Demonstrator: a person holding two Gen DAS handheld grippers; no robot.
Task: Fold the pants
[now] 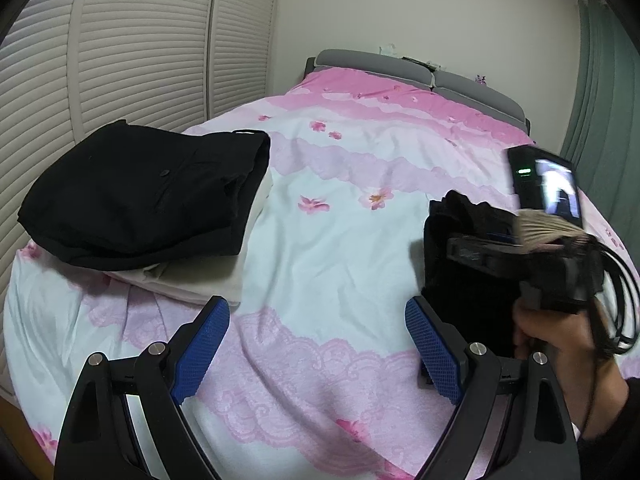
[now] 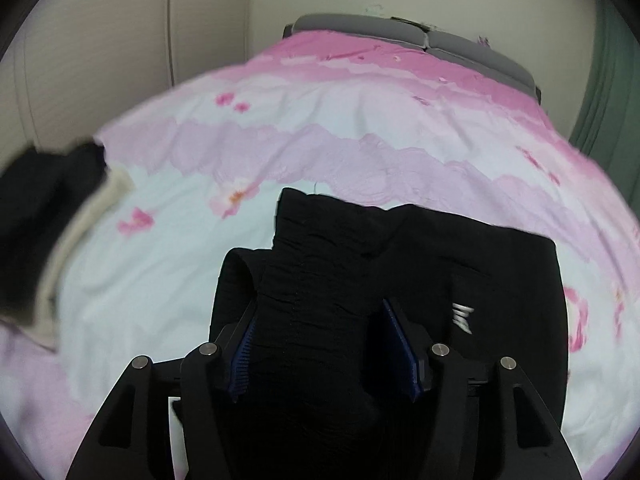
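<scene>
Black pants with a small white logo are bunched between the fingers of my right gripper, which is shut on their elastic waistband and holds them above the pink floral bedspread. In the left wrist view the same black pants hang from the right gripper at the right. My left gripper is open and empty over the bedspread.
A folded pile lies at the left of the bed: black folded trousers on cream folded cloth; the same pile shows blurred in the right wrist view. Louvred closet doors stand left, a grey headboard far, a green curtain right.
</scene>
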